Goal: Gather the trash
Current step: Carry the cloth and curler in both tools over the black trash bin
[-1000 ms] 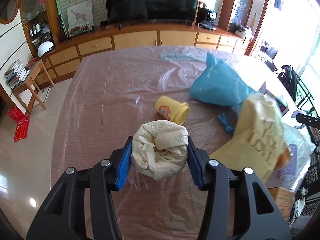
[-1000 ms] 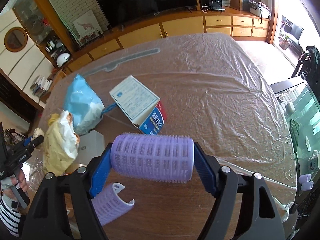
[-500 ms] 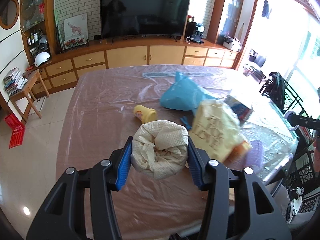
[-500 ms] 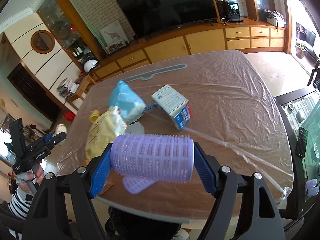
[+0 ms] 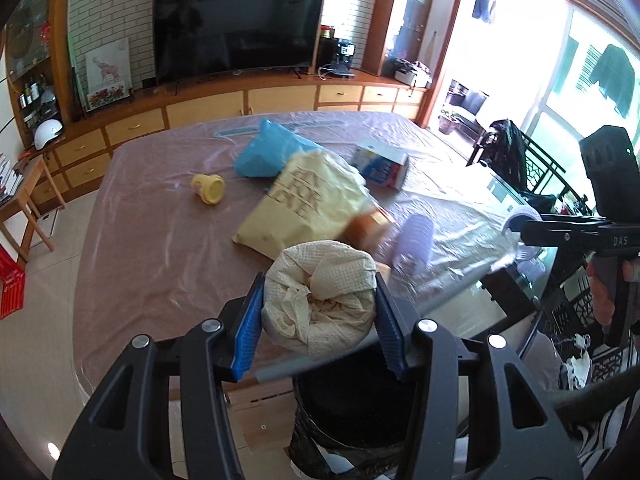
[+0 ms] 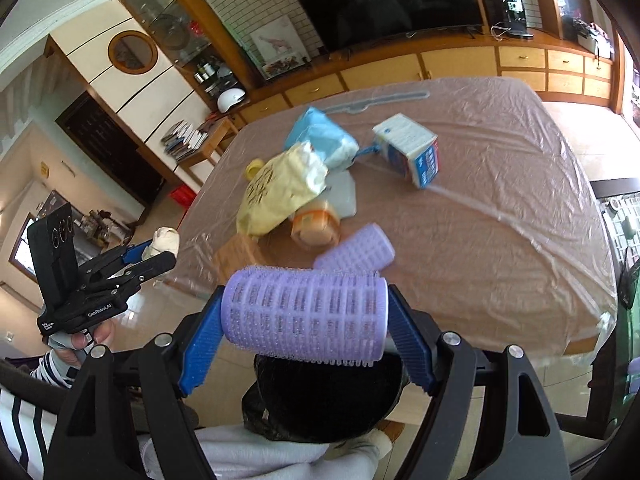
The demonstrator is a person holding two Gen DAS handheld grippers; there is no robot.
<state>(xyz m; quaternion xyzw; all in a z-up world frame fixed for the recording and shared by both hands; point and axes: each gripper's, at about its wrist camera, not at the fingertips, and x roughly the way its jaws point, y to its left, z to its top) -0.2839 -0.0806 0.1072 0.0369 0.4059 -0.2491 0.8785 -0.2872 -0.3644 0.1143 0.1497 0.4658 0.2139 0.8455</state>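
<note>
A: On the left, the left gripper (image 5: 318,322) is clamped on a wad of paper towel (image 5: 320,300), hanging past the table's near edge above the black bin (image 5: 352,408). It looks soft and light; a squeeze across the middle should hold it.

B: And the right gripper (image 6: 304,326) is clamped end to end on a purple hair roller (image 6: 304,320), also over the bin. I'd guess it's light, hollow and bristly, so it won't slip.

A: A second roller (image 6: 354,250) lies near the table's (image 6: 500,240) near edge.
</note>
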